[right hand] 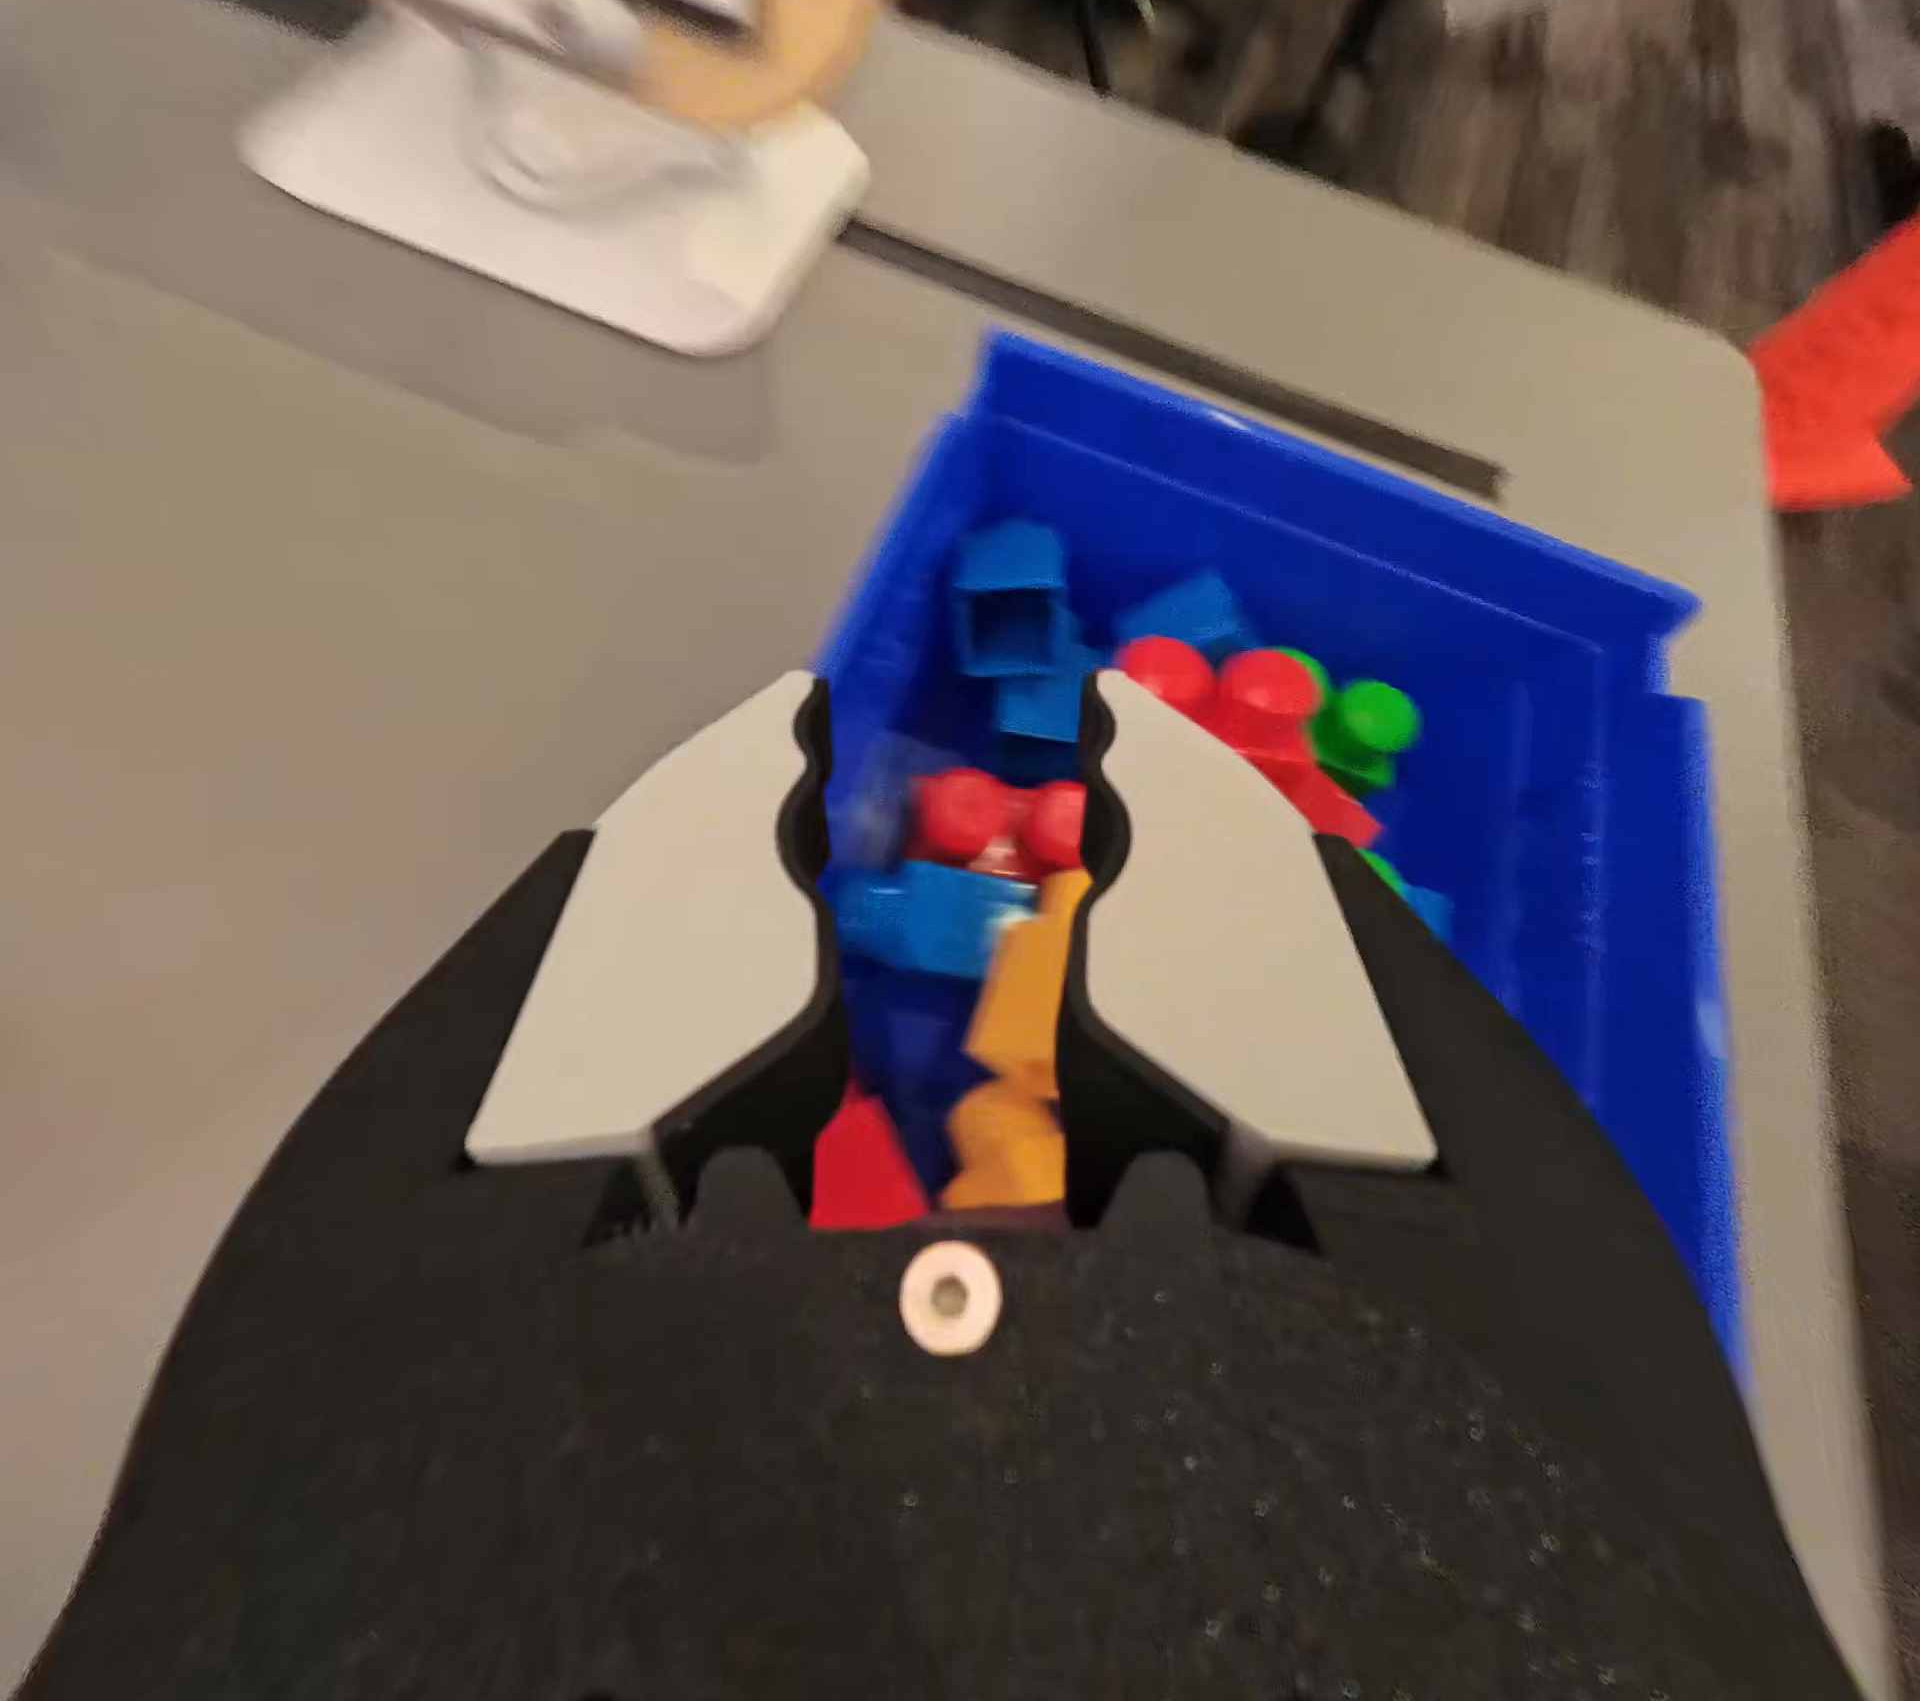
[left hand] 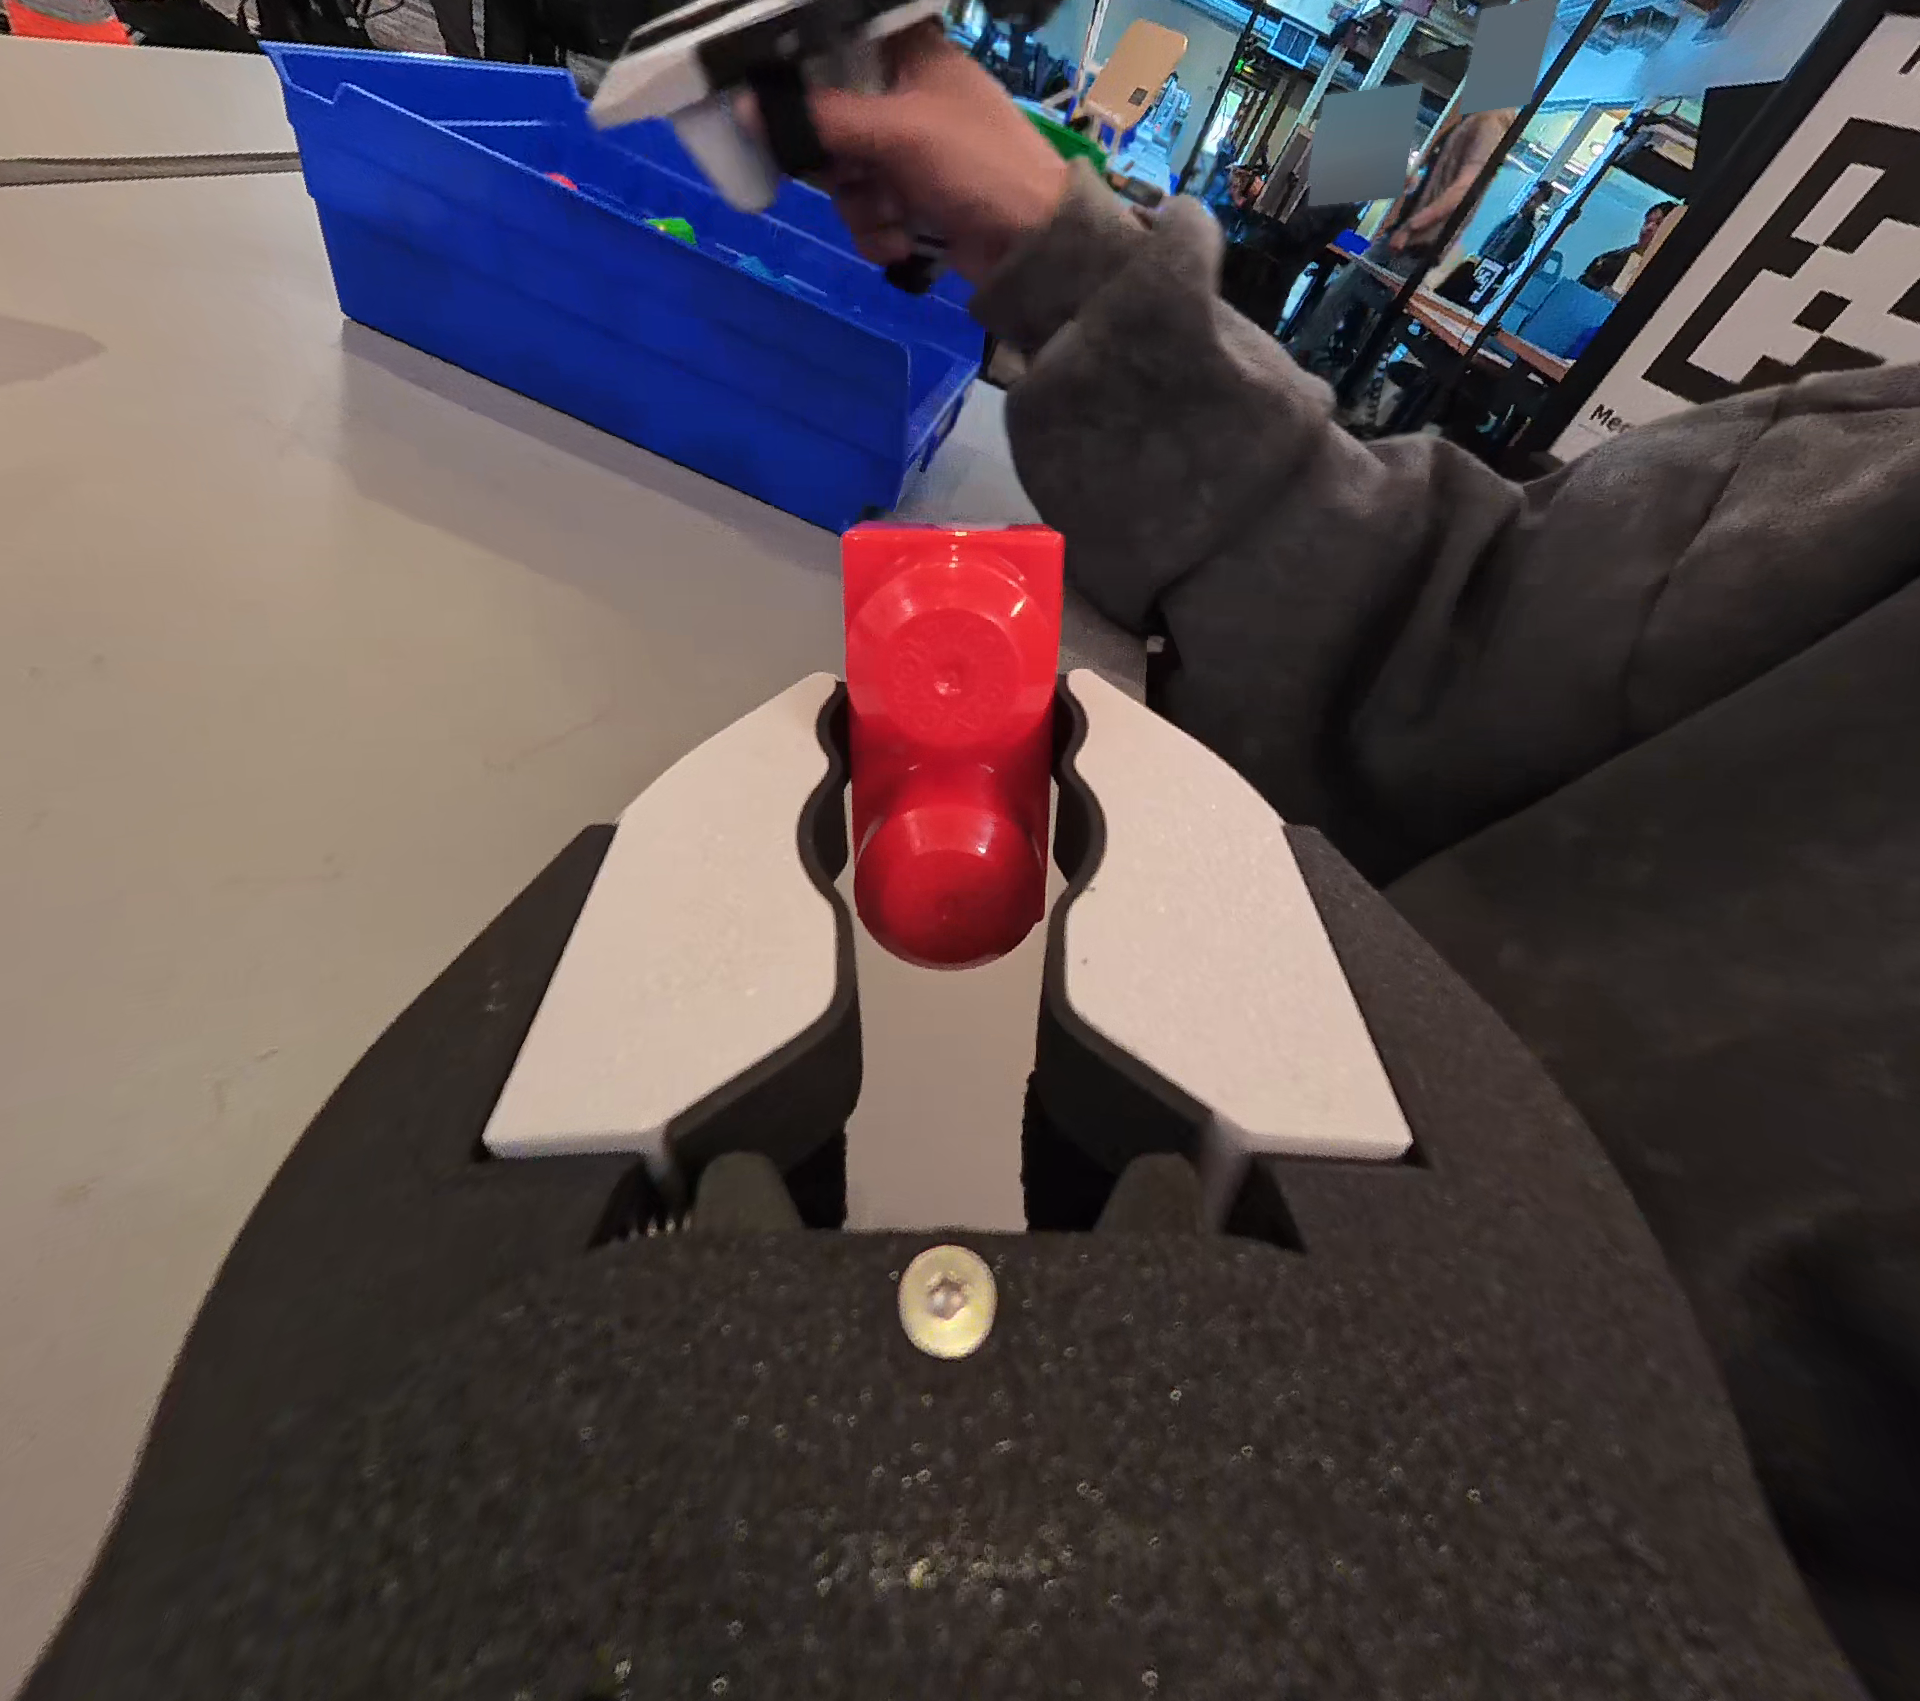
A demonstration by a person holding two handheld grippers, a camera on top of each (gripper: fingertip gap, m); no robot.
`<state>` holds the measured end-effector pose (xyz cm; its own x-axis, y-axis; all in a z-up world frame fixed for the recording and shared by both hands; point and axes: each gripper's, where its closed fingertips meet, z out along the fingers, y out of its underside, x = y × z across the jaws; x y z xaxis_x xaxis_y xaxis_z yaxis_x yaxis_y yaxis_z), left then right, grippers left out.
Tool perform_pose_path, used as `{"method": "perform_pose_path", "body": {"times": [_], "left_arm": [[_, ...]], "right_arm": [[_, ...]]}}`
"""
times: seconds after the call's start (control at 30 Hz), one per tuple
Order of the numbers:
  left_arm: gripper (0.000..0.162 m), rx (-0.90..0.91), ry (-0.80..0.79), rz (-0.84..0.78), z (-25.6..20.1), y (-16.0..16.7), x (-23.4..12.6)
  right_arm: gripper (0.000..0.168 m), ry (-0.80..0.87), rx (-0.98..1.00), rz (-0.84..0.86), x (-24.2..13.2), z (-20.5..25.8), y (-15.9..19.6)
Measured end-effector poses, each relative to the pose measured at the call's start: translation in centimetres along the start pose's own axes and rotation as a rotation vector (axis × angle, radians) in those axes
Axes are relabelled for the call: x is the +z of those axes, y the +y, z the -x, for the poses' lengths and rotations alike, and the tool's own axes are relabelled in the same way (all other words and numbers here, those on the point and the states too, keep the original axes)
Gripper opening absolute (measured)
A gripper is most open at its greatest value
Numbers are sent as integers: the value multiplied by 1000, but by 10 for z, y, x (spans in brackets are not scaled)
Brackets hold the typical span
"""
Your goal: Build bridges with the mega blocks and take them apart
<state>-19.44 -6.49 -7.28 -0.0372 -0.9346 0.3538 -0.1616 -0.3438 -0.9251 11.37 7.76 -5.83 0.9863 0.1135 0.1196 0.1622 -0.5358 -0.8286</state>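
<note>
The open right hand-held gripper (right hand: 951, 716) hovers over the blue bin (right hand: 1558, 612), blocks (right hand: 1262, 695) toward 12 o'clock; the left hand-held gripper (left hand: 948, 706) clamps a red block (left hand: 948, 716).

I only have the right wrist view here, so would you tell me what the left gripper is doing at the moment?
Observer: The left gripper is shut on a red block, studs facing its camera.
Operator: Thank you. Is that block over the bin?
Observer: No, it is held above the grey table, on the near side of the blue bin.
Operator: And how does my right gripper look from there?
Observer: The right gripper hangs above the bin with its fingers apart and nothing between them.
</note>
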Motion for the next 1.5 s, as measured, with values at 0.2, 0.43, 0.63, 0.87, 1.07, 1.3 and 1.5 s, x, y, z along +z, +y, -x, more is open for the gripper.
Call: {"method": "perform_pose_path", "body": {"times": [0.2,0.43,0.63,0.87,1.07,1.3,1.5], "left_arm": [[35,3,-30,137,13,9,14],[36,-13,-496,666,129,8,35],[36,-79,-540,929,164,27,43],[36,-104,-587,1055,185,55,40],[36,-86,-600,1049,185,56,45],[39,-56,-612,1068,183,57,44],[48,-35,-652,1045,177,47,36]], "right_arm": [[39,-470,76,-378,-99,141,29],[40,-582,58,-269,-108,208,99],[39,-663,89,-219,-115,224,114],[38,-684,134,-206,-115,219,113],[38,-693,124,-173,-109,225,119],[39,-685,98,-151,-105,229,124],[39,-665,115,-150,-100,227,123]]}}
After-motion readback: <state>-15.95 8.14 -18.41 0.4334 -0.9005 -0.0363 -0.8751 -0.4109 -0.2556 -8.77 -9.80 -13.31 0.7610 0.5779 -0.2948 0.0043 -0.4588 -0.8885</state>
